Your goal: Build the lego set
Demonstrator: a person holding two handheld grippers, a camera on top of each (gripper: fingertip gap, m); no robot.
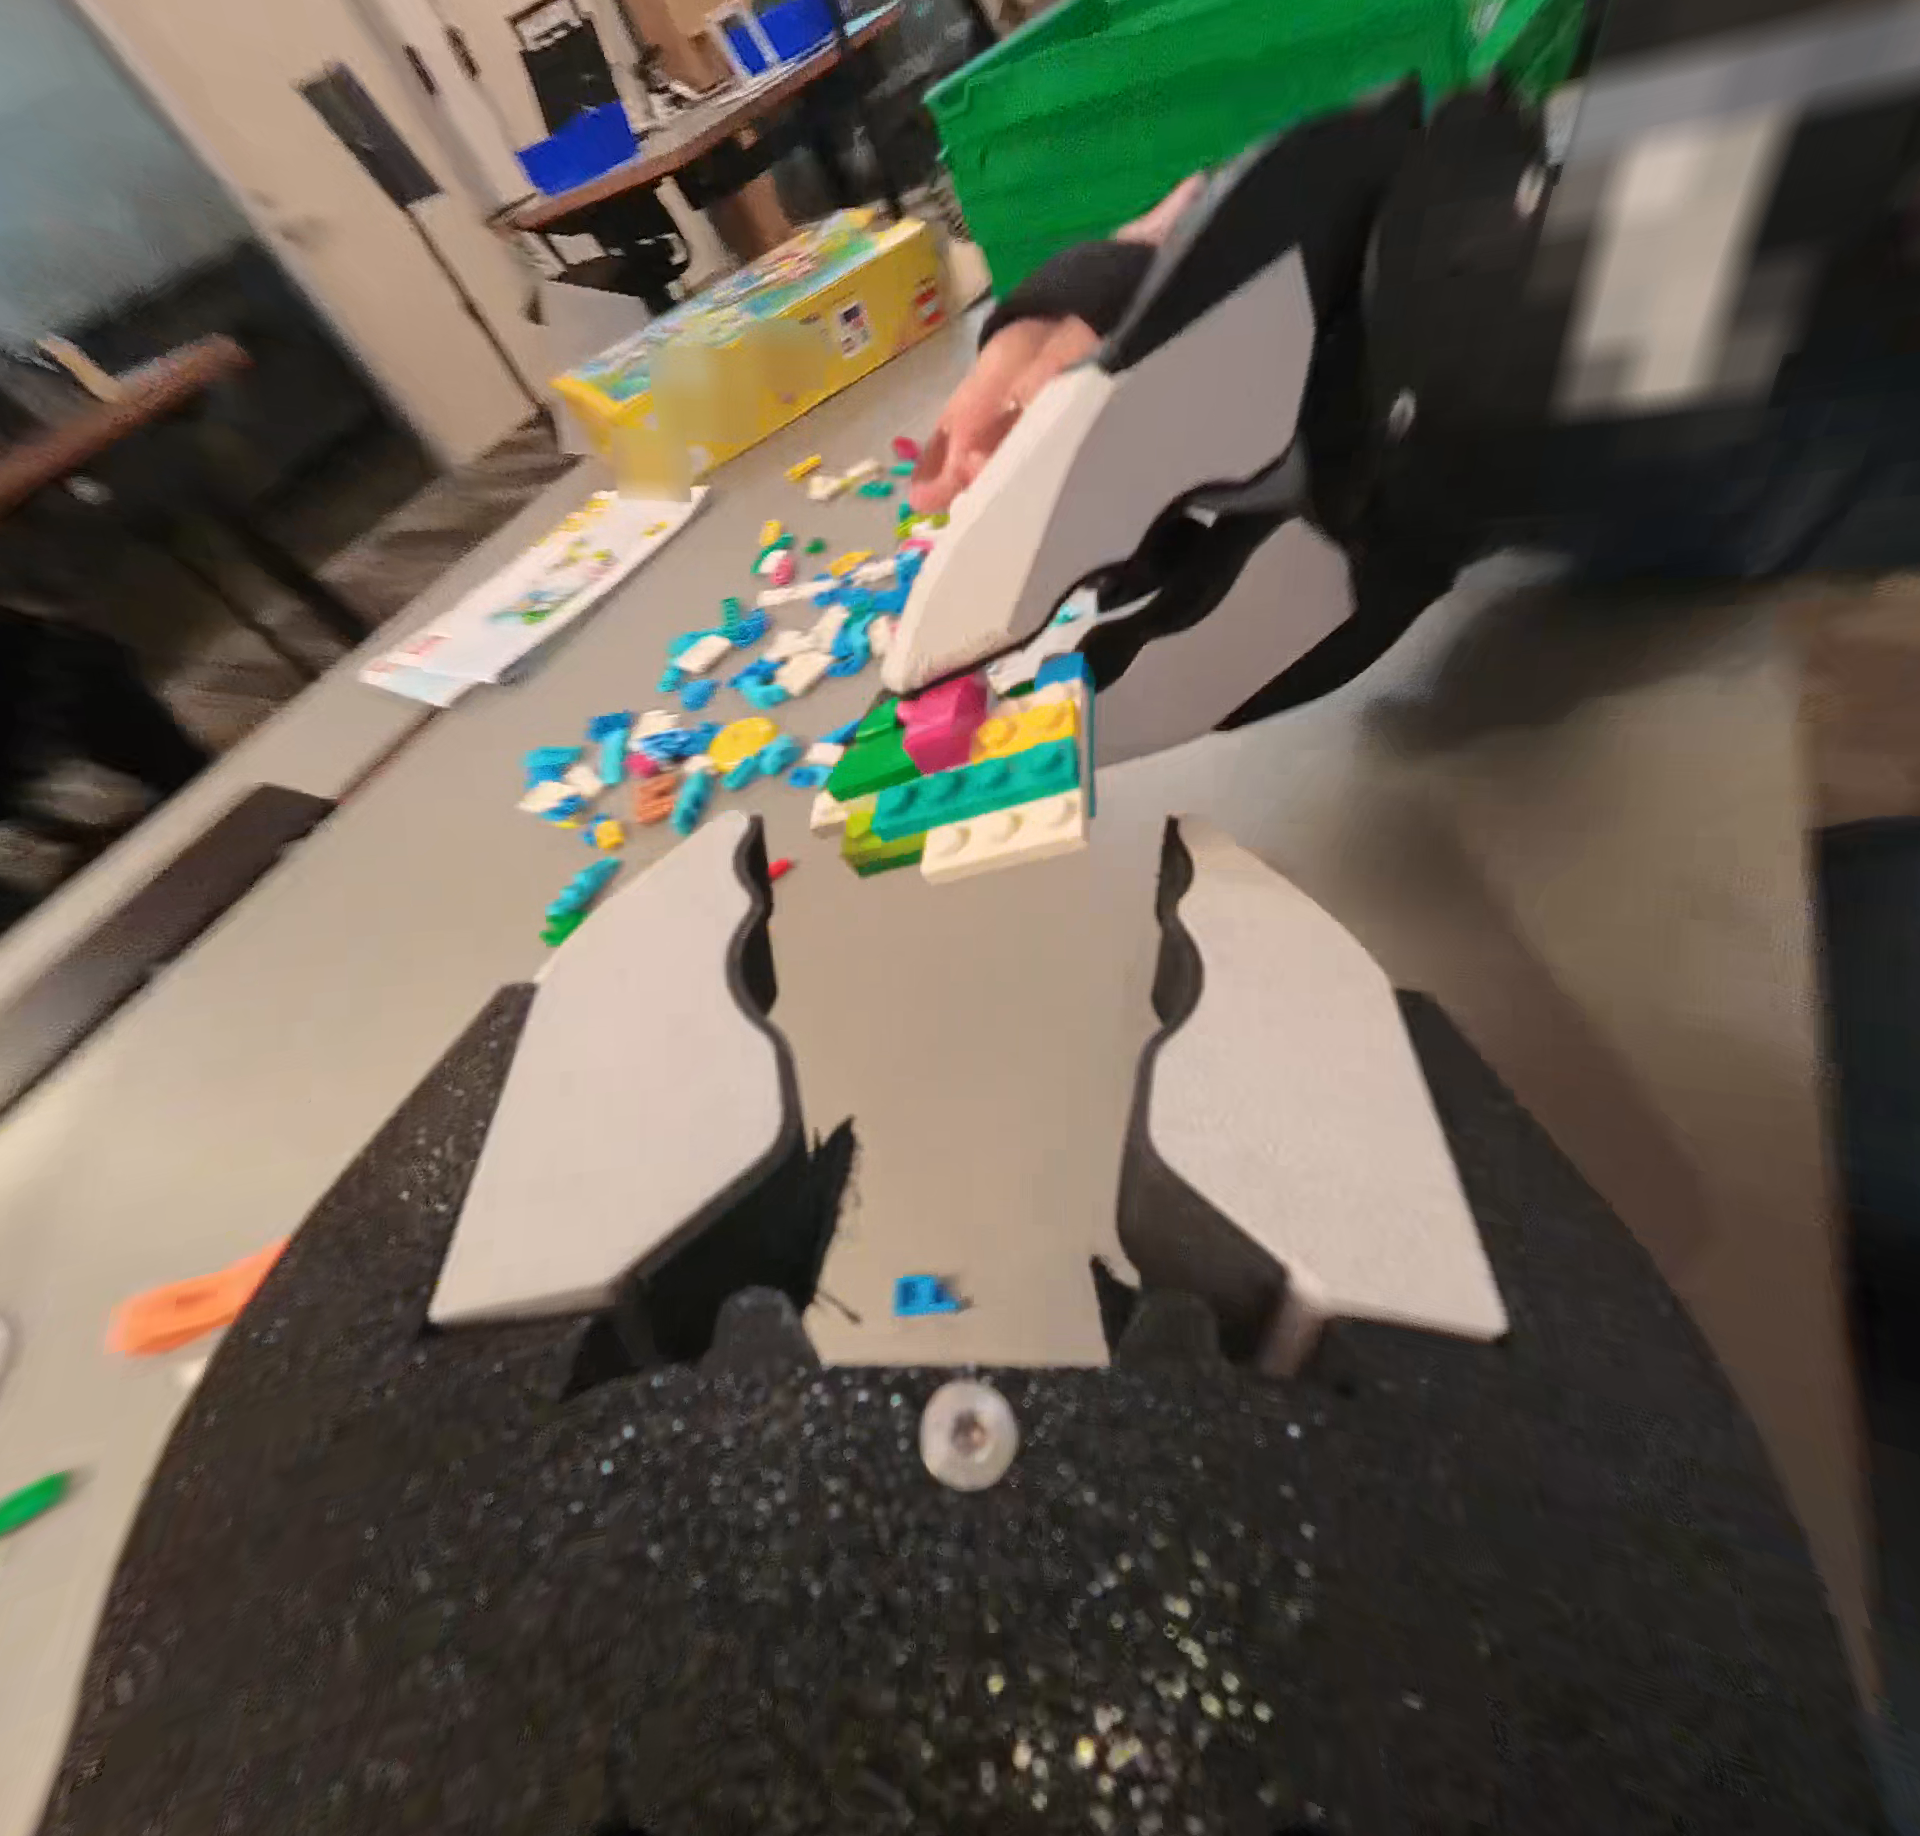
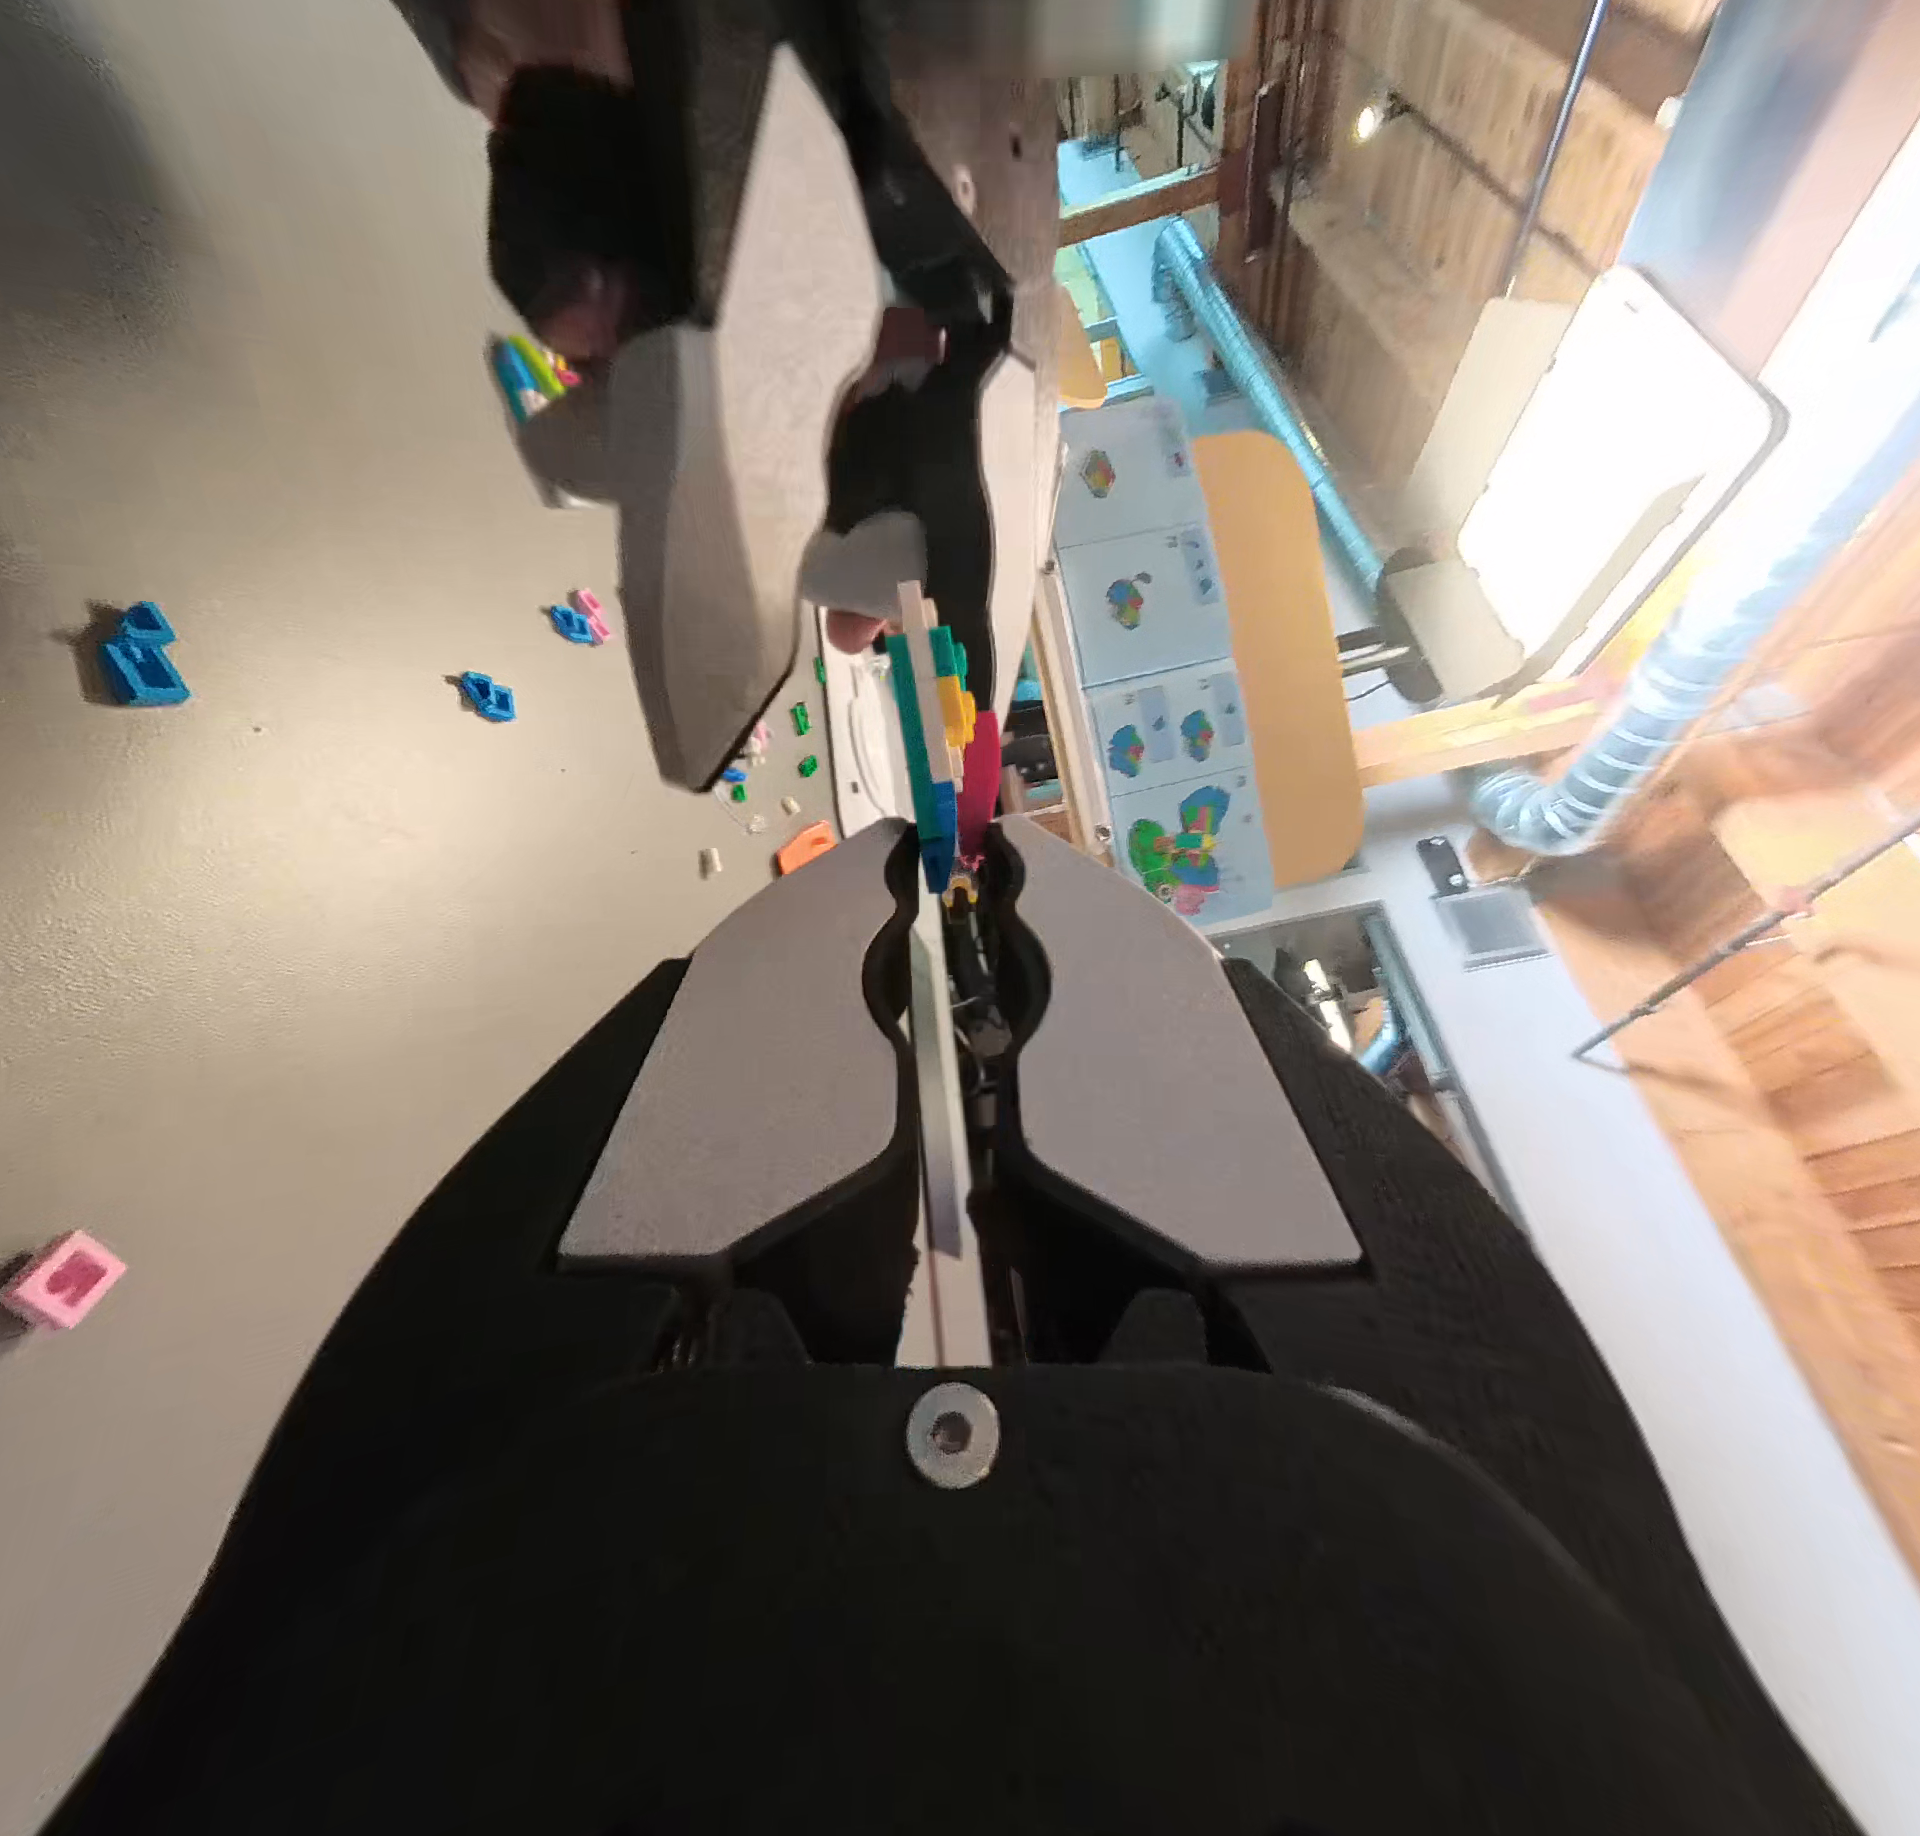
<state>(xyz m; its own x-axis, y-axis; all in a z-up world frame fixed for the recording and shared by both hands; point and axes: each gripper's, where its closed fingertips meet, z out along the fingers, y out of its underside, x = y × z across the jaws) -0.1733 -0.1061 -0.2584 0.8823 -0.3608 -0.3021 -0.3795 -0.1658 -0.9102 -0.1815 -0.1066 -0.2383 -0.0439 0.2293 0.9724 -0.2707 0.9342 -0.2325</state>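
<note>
1. Two grippers in play, and your right gripper [image 2: 961, 836] has the model [image 2: 940, 737]; its fingers [image 2: 1081, 913] pinch the lower end of that multicoloured brick stack, lifted off the table [image 2: 270, 851], with the far end sticking out beyond the tips.
2. From the left wrist view the same model [image 1: 966, 778] hangs in mid-air, well above the table [image 1: 312, 1111]; white, teal, yellow, magenta and green bricks all show, studs facing the camera.
3. Your left gripper [image 1: 966, 841] is spread wide, nothing between its fingers [image 1: 665, 1007]; it sits just below the model, not touching it.
4. Beyond the model lies the loose pile [image 1: 727, 685] of blue, white and yellow bricks, scattered over the middle of the table; a booklet [image 1: 540, 581] lies left of it, and a yellow box [image 1: 769, 342] stands further back.
5. One small blue brick [image 1: 925, 1296] lies on the table right between your left fingers, near the palm; an orange piece [image 1: 192, 1303] lies off to the left.
6. In the right wrist view, stray blue bricks [image 2: 145, 654] and a pink brick [image 2: 62, 1277] dot the table to the left; everything is tipped sideways and blurred there.
7. Green shape [image 1: 1195, 93] up top in the left view is too blurred to call.
</note>
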